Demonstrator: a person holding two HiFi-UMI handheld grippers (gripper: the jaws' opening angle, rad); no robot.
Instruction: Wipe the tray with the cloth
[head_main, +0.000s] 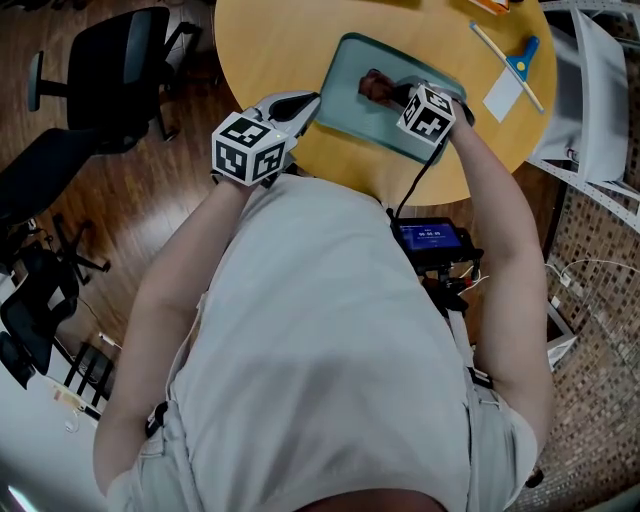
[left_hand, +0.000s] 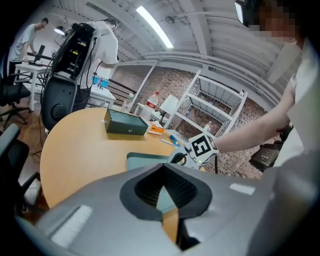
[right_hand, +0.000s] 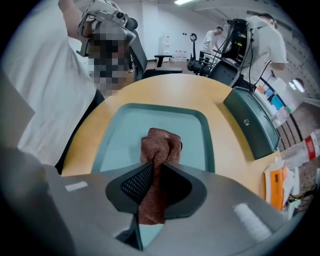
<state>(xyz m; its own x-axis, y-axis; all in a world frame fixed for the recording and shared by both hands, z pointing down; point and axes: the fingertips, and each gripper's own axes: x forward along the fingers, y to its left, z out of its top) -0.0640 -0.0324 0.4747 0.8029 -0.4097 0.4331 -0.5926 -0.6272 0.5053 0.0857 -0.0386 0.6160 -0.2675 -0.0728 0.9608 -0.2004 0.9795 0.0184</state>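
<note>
A teal tray (head_main: 352, 72) lies on the round wooden table (head_main: 270, 40), near its front edge. A crumpled brown cloth (head_main: 376, 86) rests on the tray floor, and my right gripper (head_main: 398, 97) stands steeply over it, shut on the cloth. In the right gripper view the cloth (right_hand: 160, 145) runs between the pads and bulges out past the tips onto the tray (right_hand: 125, 130). My left gripper (head_main: 308, 103) sits at the tray's near left corner. Its jaws stand a narrow slit apart (left_hand: 163, 175), with only tray (left_hand: 142, 160) and table showing through.
A dark green box (right_hand: 252, 127) stands on the table beyond the tray. A blue-handled squeegee (head_main: 515, 65) and a white card (head_main: 503, 95) lie at the far right. Office chairs (head_main: 120, 70) stand to the left and a metal rack (head_main: 590, 100) to the right.
</note>
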